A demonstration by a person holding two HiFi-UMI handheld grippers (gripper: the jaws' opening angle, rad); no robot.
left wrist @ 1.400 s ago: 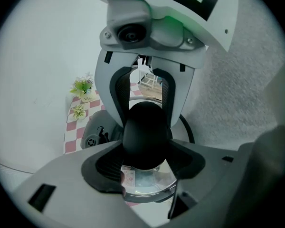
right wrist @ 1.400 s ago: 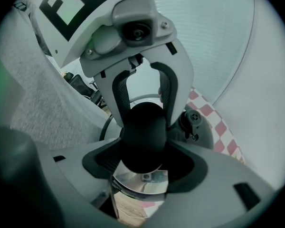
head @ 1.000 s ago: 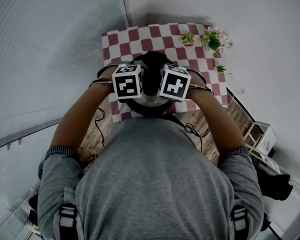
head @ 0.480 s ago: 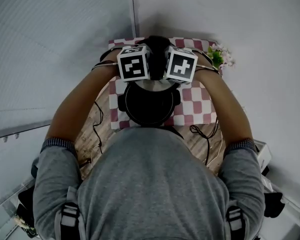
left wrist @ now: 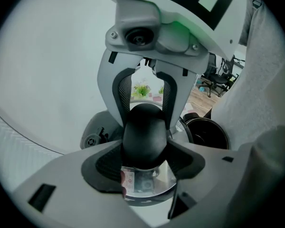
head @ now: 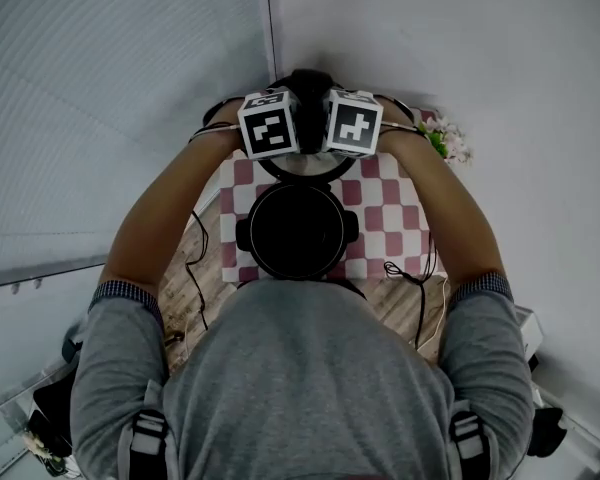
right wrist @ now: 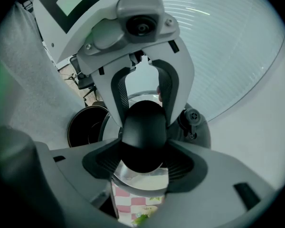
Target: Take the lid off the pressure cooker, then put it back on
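Black knob (left wrist: 143, 132) of the lid (left wrist: 149, 188) was pinched by the jaws of both left gripper (left wrist: 145, 164) and right gripper (right wrist: 143, 164); an uneven pull could tilt it and let it slip onto the open pot (head: 298, 230).

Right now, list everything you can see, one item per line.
pressure cooker pot: one, black inside, open, standing on the table in front of the person
lid: one, silvery metal with a black handle, held clear of the pot, on its far side
tablecloth: one, red and white check, under the pot
artificial plants: small cluster, green with pale flowers, far right corner of the table
cables: black, trailing off the near table edge
floor: wooden, beside the table
left gripper: one, grey, black-and-white marker cube, clamped on the lid handle
right gripper: one, same build, clamped on the same handle from the opposite side
person: grey shirt, bare forearms
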